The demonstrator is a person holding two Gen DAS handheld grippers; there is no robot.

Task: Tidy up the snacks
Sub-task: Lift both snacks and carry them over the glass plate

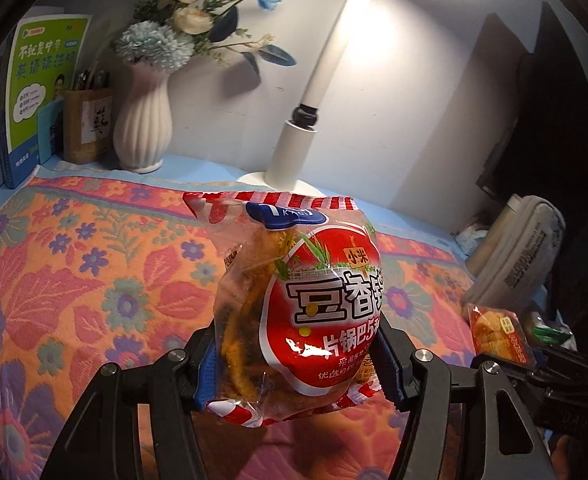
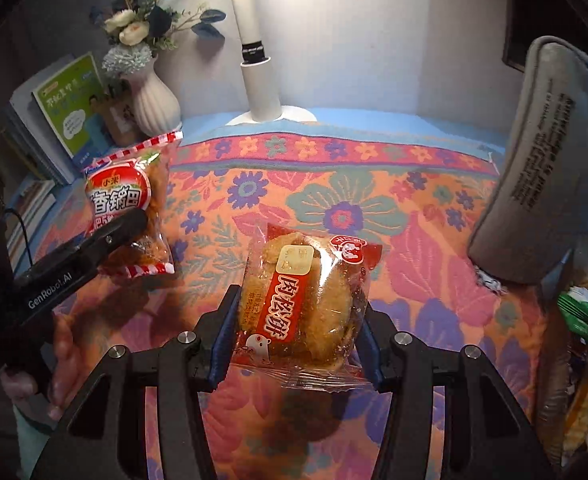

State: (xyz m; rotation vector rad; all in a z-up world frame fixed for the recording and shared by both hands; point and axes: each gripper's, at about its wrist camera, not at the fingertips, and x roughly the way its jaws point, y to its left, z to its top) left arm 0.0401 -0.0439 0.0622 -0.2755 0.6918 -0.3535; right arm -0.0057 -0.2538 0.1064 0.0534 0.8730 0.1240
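The left claw [image 1: 298, 364] is pinching a red snack bag [image 1: 306, 304], lifted above the flowered cloth [image 1: 74, 280] on the bench. The right claw [image 2: 294, 344] is pinching a wrapped cake [image 2: 306, 304], also raised. A vase [image 1: 142, 128] is standing at 10 o'clock, a lamp [image 1: 294, 152] at 12.

We read 小米 and 豆香锅巴 in large characters on the red snack bag [image 1: 314, 304]. The clear pastry packet [image 2: 306, 304] carries 肉松饼 on its red band. The black gripper arm [image 2: 50, 284] is printed "GenRobot.AI". The green book [image 1: 42, 84] shows 英语语法; its other lines are too small for us to read.
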